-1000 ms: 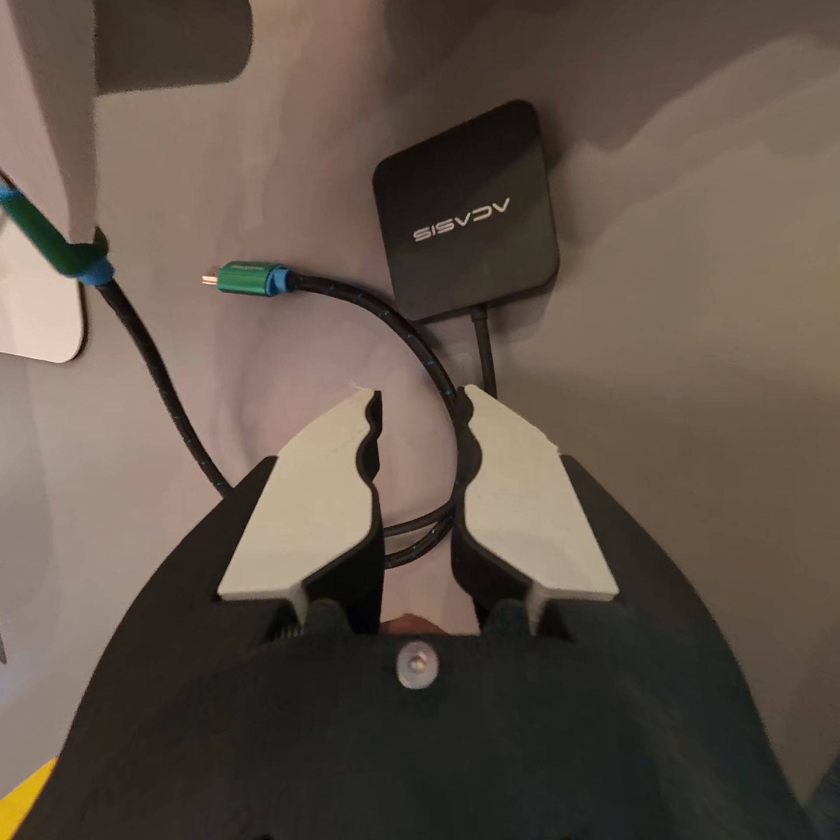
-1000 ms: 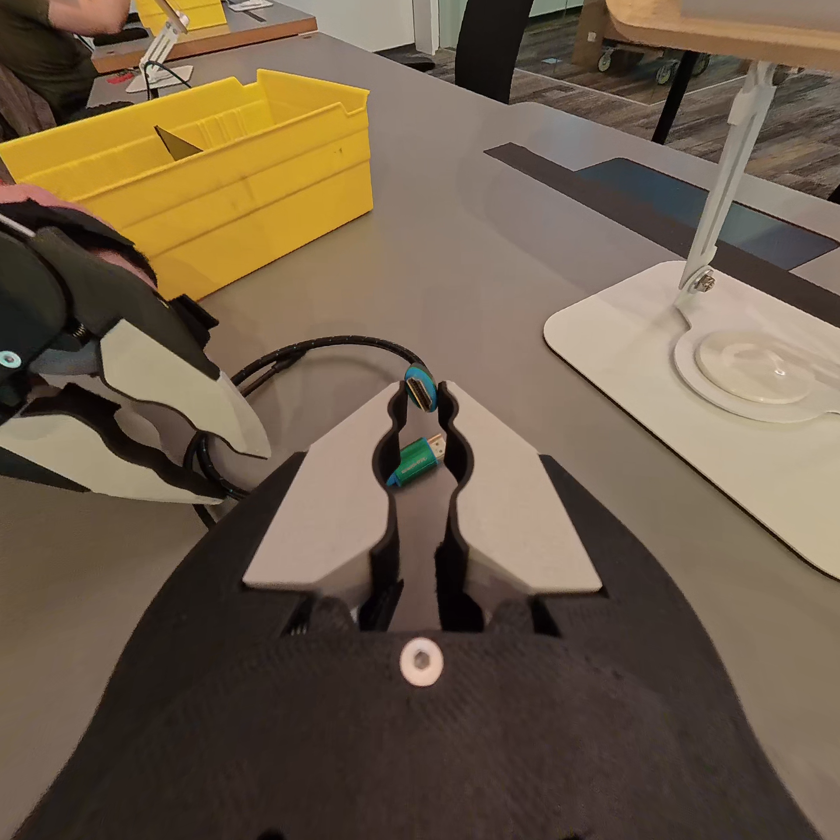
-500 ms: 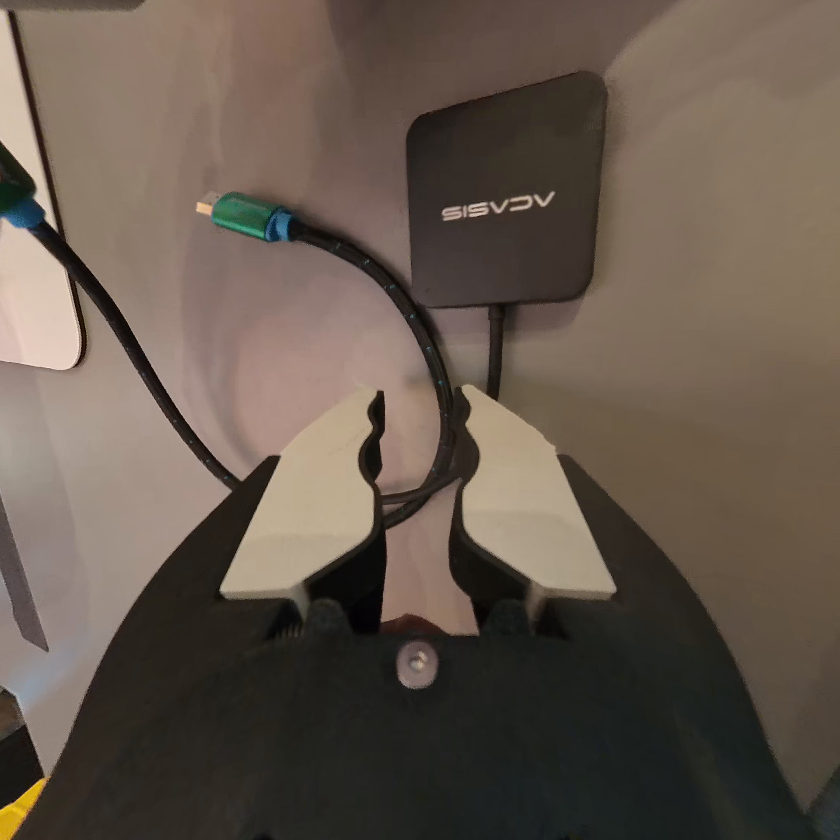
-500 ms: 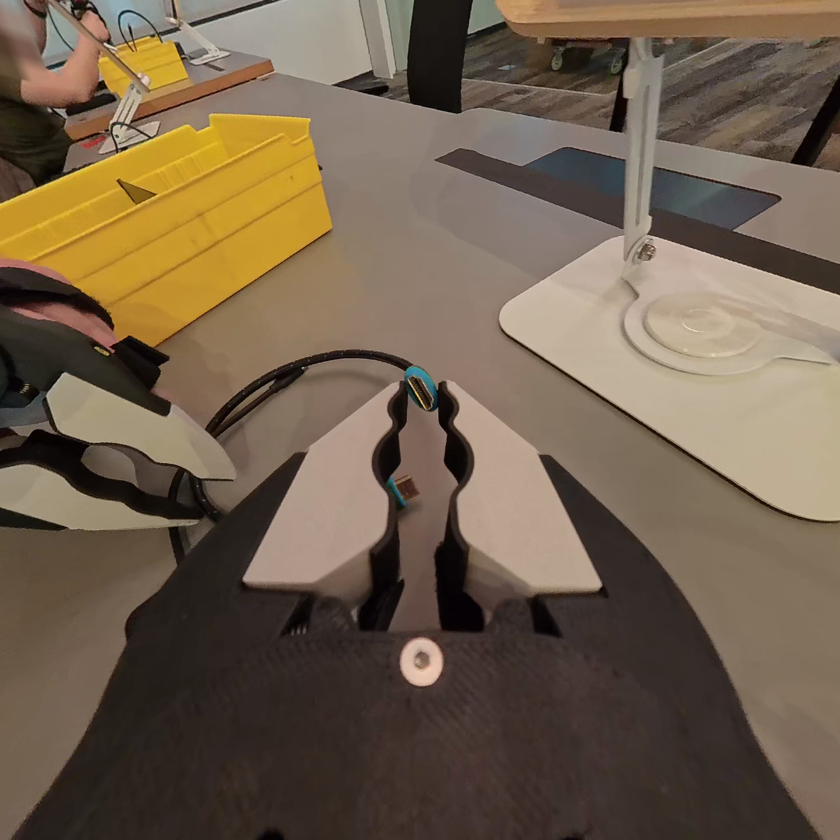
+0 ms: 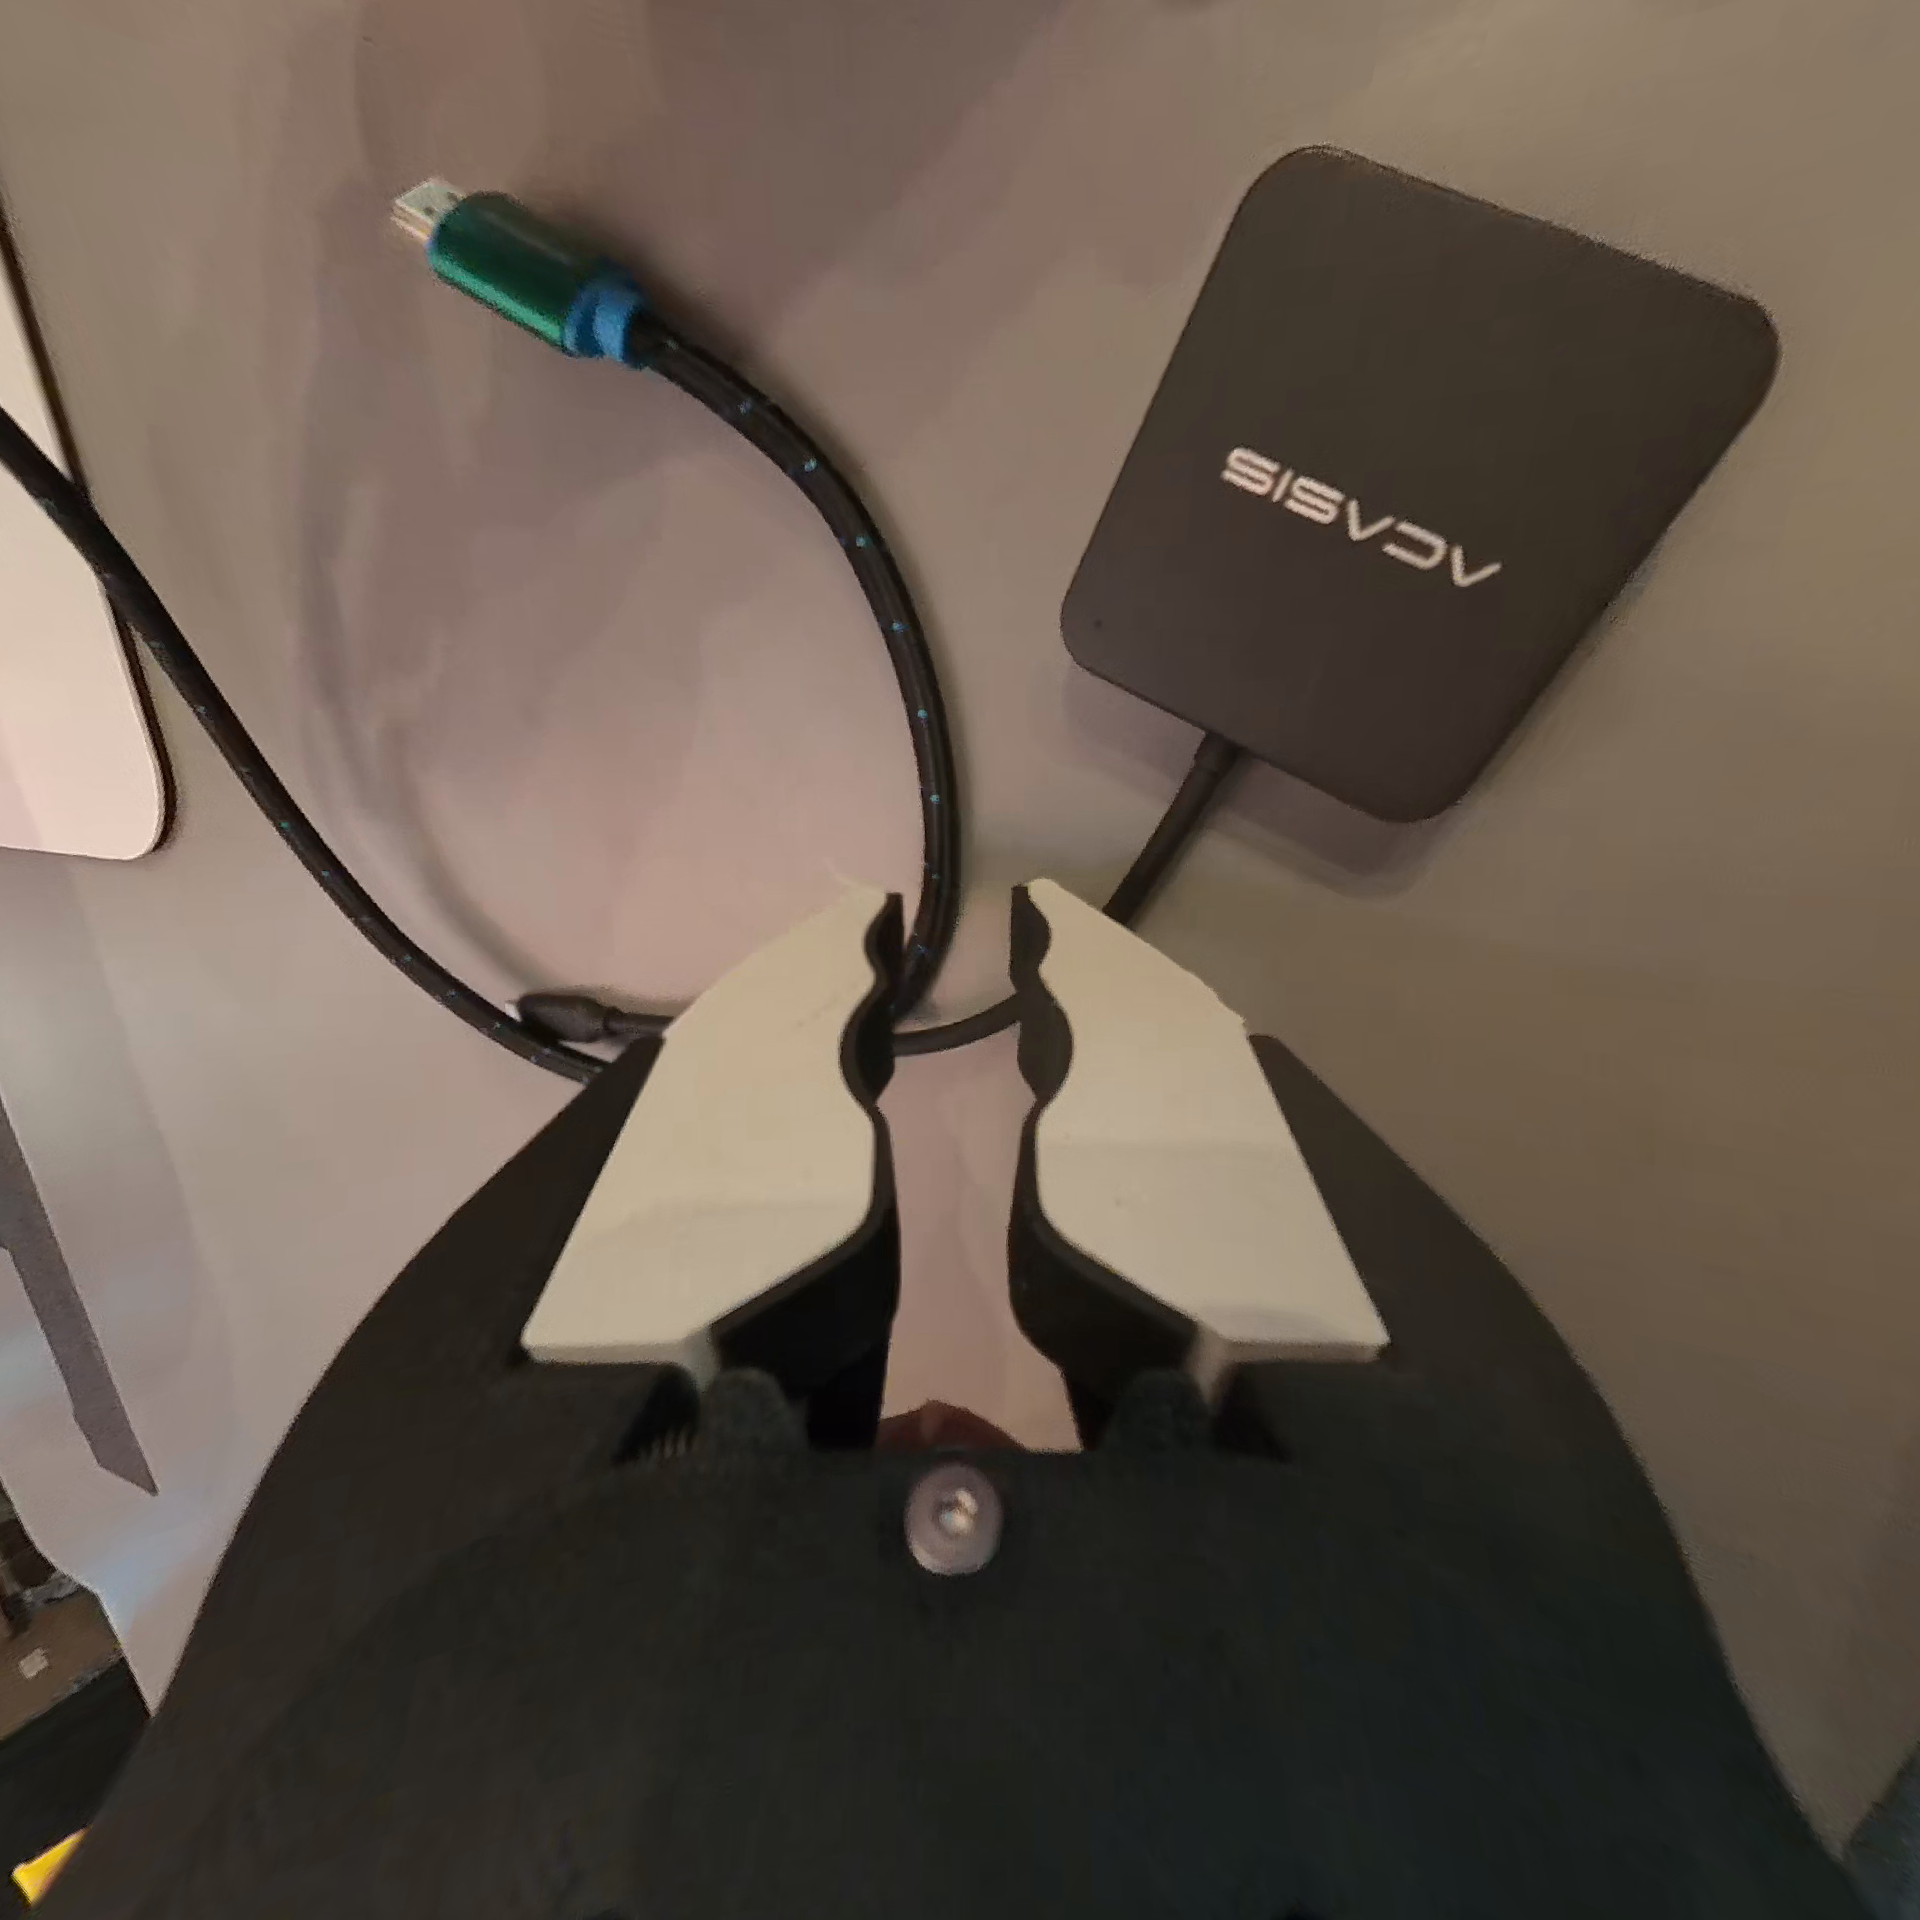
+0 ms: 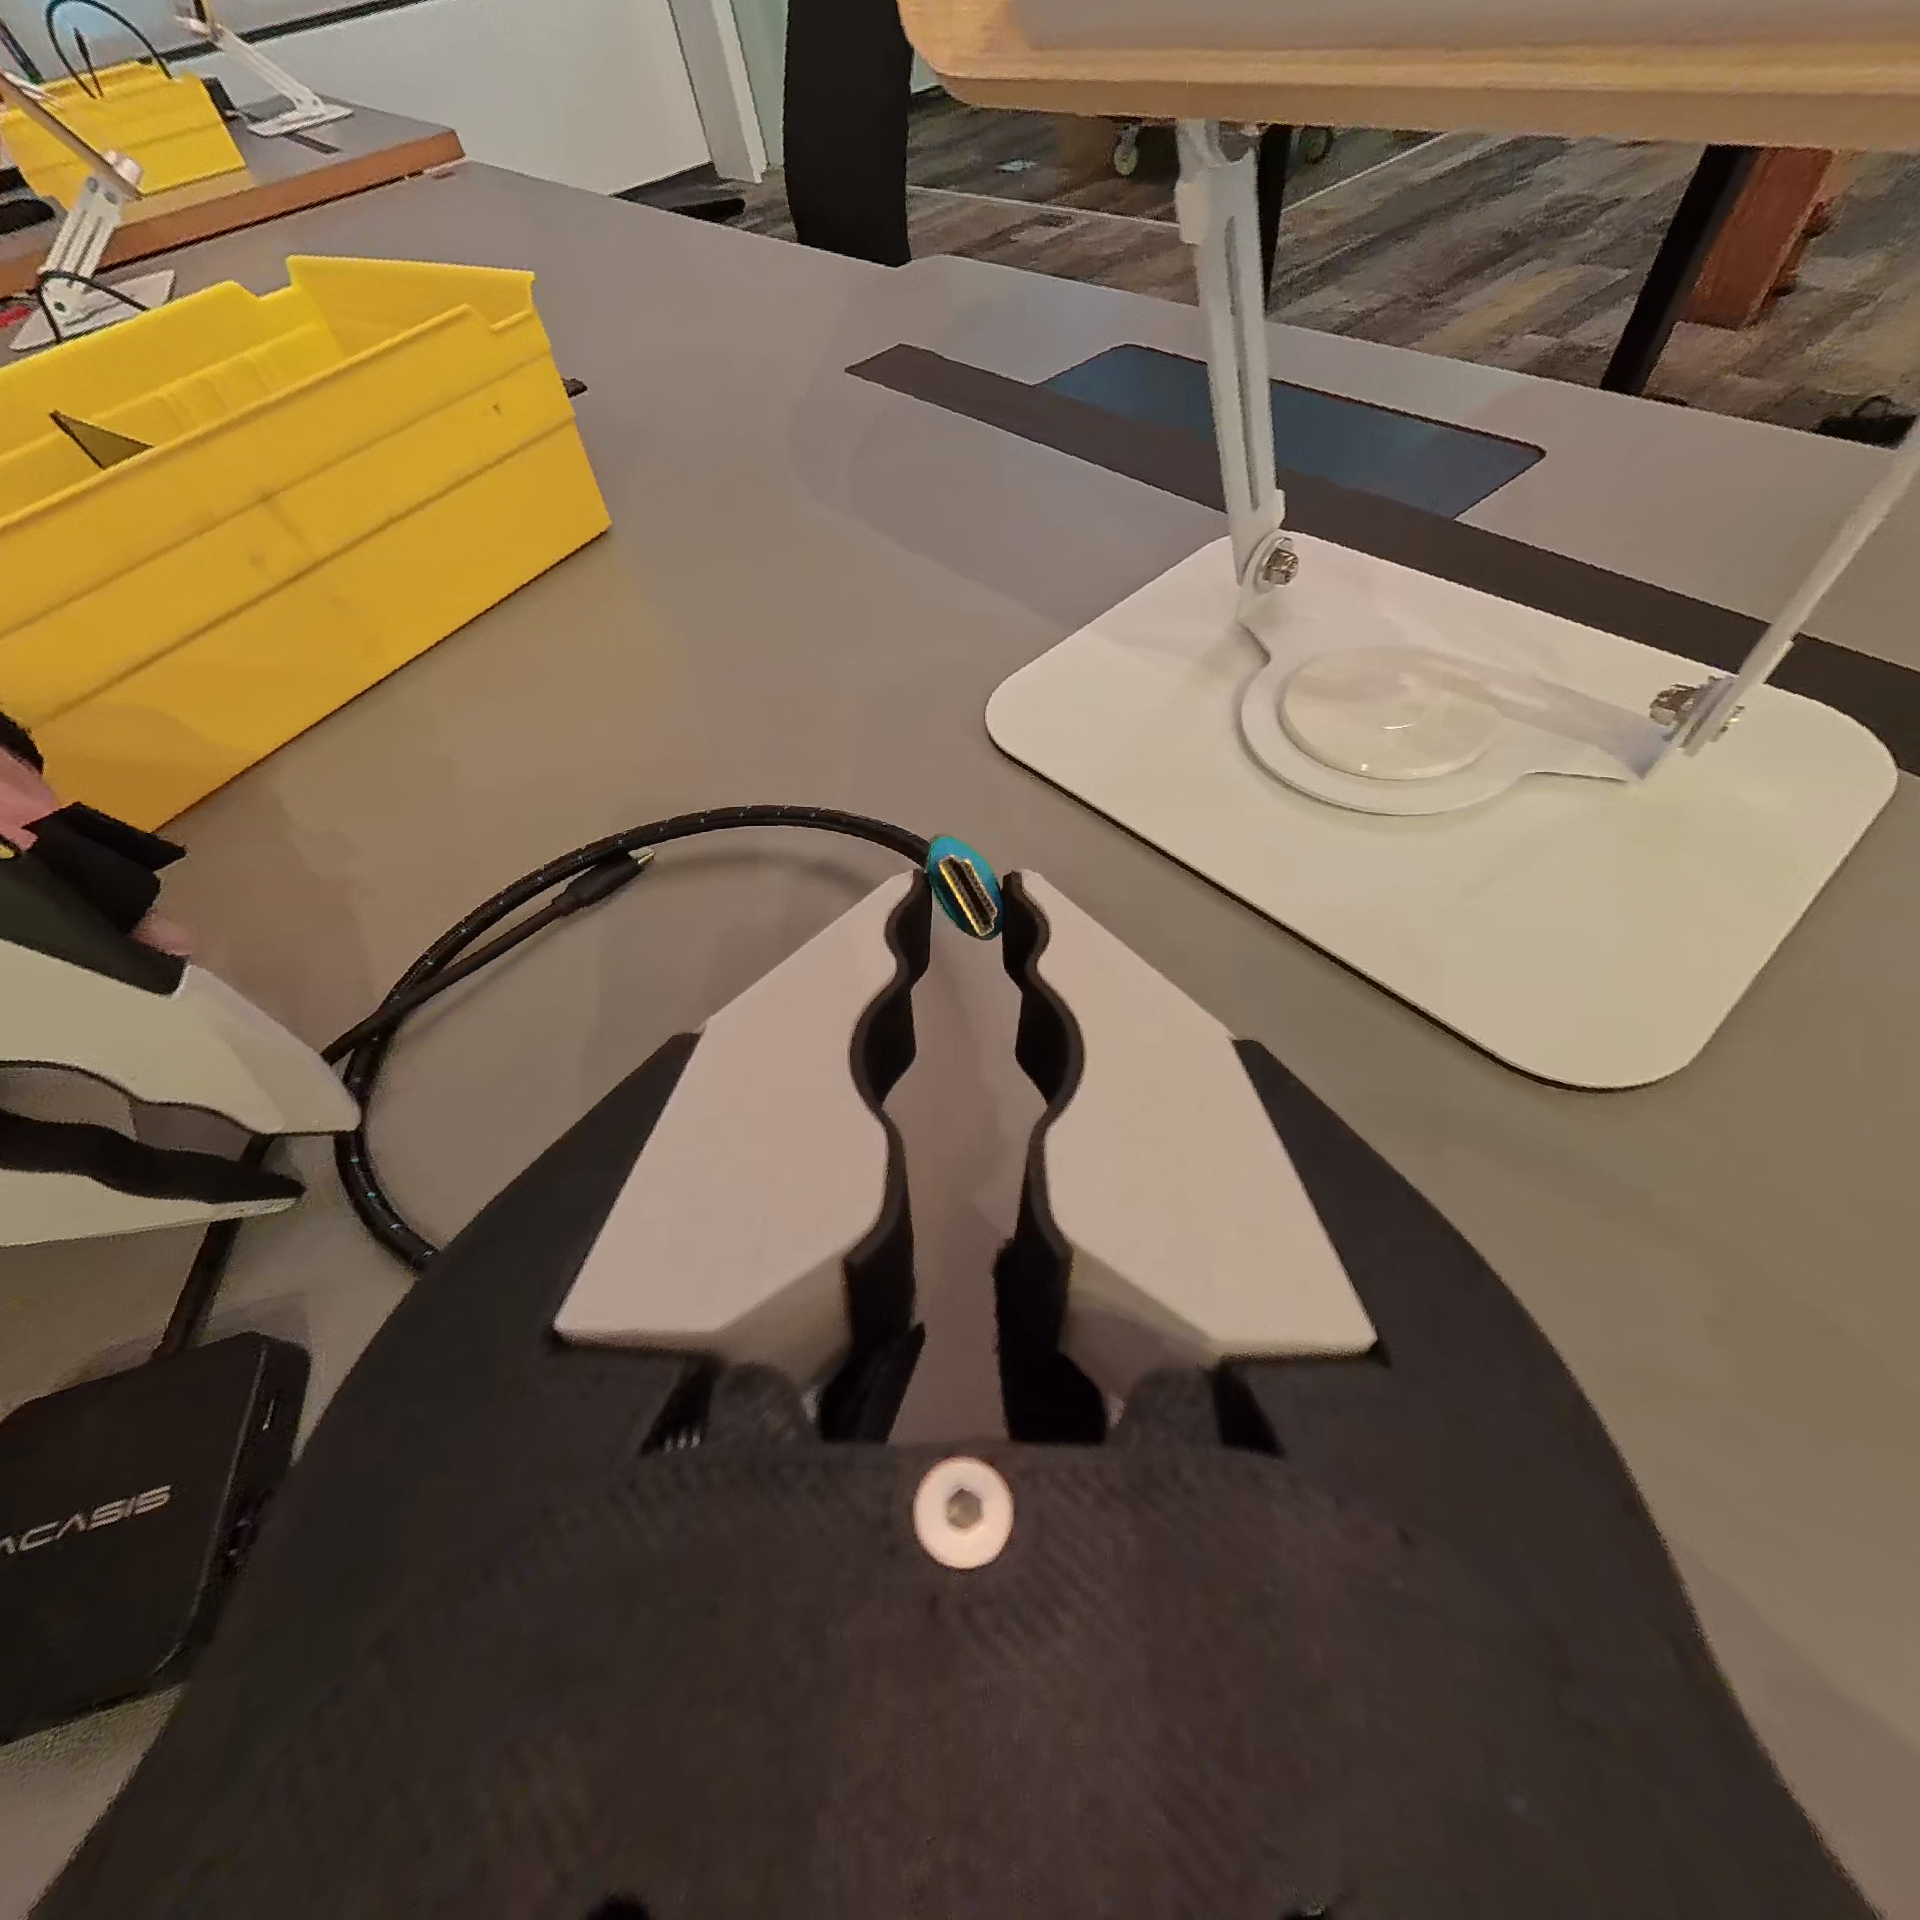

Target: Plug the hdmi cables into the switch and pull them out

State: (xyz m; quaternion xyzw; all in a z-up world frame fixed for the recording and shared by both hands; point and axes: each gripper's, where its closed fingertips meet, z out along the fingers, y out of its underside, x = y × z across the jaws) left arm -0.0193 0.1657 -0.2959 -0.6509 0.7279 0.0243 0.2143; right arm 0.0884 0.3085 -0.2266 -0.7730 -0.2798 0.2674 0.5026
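Grey tabletop (image 5: 1558,1143) underneath: the right gripper (image 6: 961,899) stays clamped on one HDMI plug (image 6: 964,896). The left gripper (image 5: 951,914), jaws apart, has swung so the switch (image 5: 1423,478) now sits ahead-right, the loose green plug (image 5: 509,265) ahead-left, unplugged.

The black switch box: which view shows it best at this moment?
The left wrist view: the switch box lies whole on the grey table, top face and attached lead visible from above. The right wrist view catches only a corner of it at the lower left edge, though a side port shows there.
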